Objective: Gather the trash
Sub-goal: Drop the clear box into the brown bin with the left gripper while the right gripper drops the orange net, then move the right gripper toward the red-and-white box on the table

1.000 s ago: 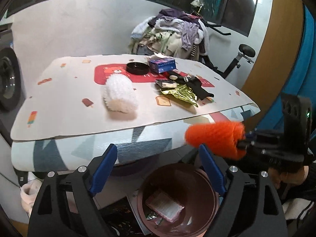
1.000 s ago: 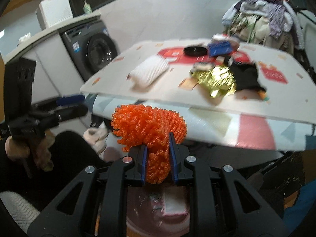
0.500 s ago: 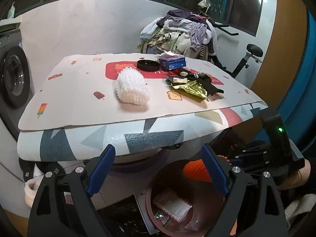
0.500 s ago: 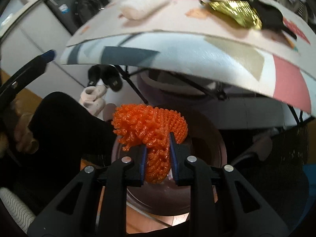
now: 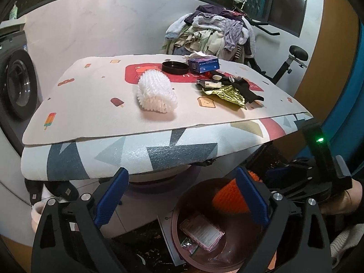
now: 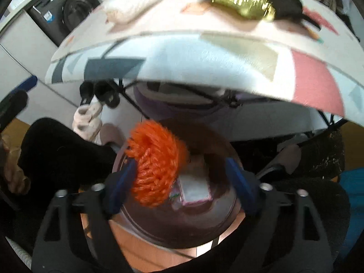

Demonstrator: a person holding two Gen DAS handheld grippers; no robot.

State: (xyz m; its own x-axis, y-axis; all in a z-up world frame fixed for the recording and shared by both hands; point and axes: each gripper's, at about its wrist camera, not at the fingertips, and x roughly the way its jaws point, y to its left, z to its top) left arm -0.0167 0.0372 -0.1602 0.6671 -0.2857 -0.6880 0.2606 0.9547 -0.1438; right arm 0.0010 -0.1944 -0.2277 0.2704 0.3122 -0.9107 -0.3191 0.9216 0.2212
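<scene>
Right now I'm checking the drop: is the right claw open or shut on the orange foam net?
Open. The right claw has just opened; the orange foam net sits against one pad only, over the bin.

text: none legible | blue box [image 5: 203,64]: white print, too small to read | pink packet [image 5: 201,232] in bin [image 5: 176,213]: printed lines, unreadable | washing machine [image 6: 66,11]: blue sticker, blurred

Round brown plastic bin [image 5: 182,209] sits below the overhanging patterned foam-topped bench [image 5: 159,150]; bench edge blocks approach from above/behind. Bin mouth partly filled w/ orange knobbly foam net [image 6: 157,166]. Bench's left half is bare; white foam net roll [image 5: 157,93] mid-bench, crinkled gold foil wrapper [image 5: 227,93] clutter on the right.
</scene>
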